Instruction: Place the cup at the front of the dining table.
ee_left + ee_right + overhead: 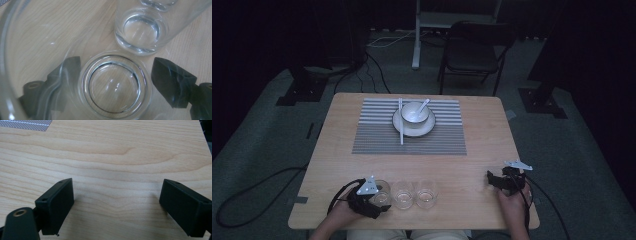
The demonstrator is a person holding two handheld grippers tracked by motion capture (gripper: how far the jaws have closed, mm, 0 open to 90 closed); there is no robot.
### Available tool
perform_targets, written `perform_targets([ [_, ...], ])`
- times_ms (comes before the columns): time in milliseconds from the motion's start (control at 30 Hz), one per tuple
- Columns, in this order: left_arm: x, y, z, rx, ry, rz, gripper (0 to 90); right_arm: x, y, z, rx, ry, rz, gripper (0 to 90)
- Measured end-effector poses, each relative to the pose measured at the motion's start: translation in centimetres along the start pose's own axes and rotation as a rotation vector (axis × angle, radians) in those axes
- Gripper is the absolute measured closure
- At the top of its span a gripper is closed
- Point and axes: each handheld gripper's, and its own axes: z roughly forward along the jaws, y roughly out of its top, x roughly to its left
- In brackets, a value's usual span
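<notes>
No brand, label or legible writing appears on any item.

Left claw: located at the lower left of the high view, on the near edge of the tabletop. It is pinching the left glass. In the left gripper view one jaw stands at each side of the glass, and the left one is seen through the glass wall. The glass stands upright, long axis vertical, mouth up, base on the tabletop.

Middle glass: just right of the held glass, upright; it appears at the upper centre of the left gripper view. Right glass: next in the row, also upright. The three form a line running left to right along the near edge.

Right claw: lower right of the high view, well apart from the glasses. In the right gripper view its jaws are spread, with bare wood between them.

Farther back, at centre frame: a striped mat carrying a plate, a bowl with a spoon, and chopsticks lying near-to-far.

Beyond the tabletop: a chair on the floor.
</notes>
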Motion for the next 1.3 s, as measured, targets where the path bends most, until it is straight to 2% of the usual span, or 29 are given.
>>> perform_targets([
  [200,0.2,0.0,-0.5,-0.023,-0.005,-0.018,22.2,0.0,0.0,0.0,0.000,0.000,0.000,11.7],
  [367,0.5,-0.2,-0.8,-0.016,-0.005,-0.024,22.2,0.0,0.0,0.0,0.000,0.000,0.000,11.7],
  [700,0.8,-0.2,-1.2,-0.005,0.026,-0.035,22.2,0.0,0.0,0.0,0.000,0.000,0.000,11.7],
  [1067,1.2,-0.3,-1.9,-0.023,0.035,-0.060,22.2,0.0,0.0,0.0,0.000,0.000,0.000,11.7],
  [1100,1.3,-0.2,-2.0,-0.040,0.053,-0.066,22.2,0.0,0.0,0.0,0.000,0.000,0.000,11.7],
  [1300,1.8,0.0,-1.8,-0.031,0.062,-0.074,22.2,0.0,0.0,0.0,0.000,0.000,0.000,11.7],
])
